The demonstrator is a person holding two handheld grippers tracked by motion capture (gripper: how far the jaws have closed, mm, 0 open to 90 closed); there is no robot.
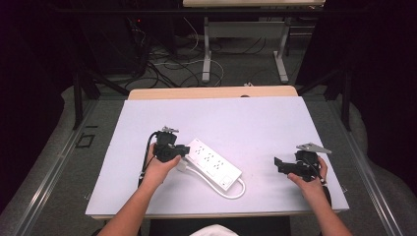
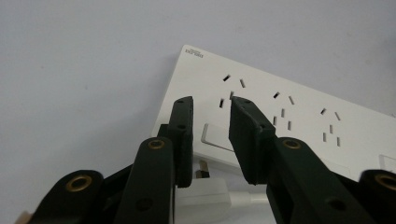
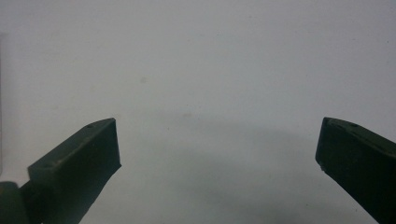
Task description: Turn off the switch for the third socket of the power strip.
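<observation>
A white power strip (image 1: 214, 162) with several sockets lies at an angle on the white tabletop (image 1: 246, 118), near the front. Its cable (image 1: 239, 190) loops off the near end and runs back along the strip's near side to a white plug (image 2: 205, 193). My left gripper (image 1: 184, 150) hovers at the strip's left end. In the left gripper view the strip (image 2: 303, 107) and its rocker switch (image 2: 215, 136) lie just beyond the left gripper (image 2: 211, 100), whose jaws are a narrow gap apart with nothing between the tips; the plug lies under the jaw bases. My right gripper (image 1: 277, 162) rests wide open at the right, and the right gripper view shows the right gripper (image 3: 219, 140) over bare table.
The table's wooden far edge (image 1: 211, 92) lies beyond the white top. On the floor behind stand desk legs (image 1: 206, 54) and loose cables (image 1: 167, 64). Bare tabletop stretches across the far half and between the strip and my right gripper.
</observation>
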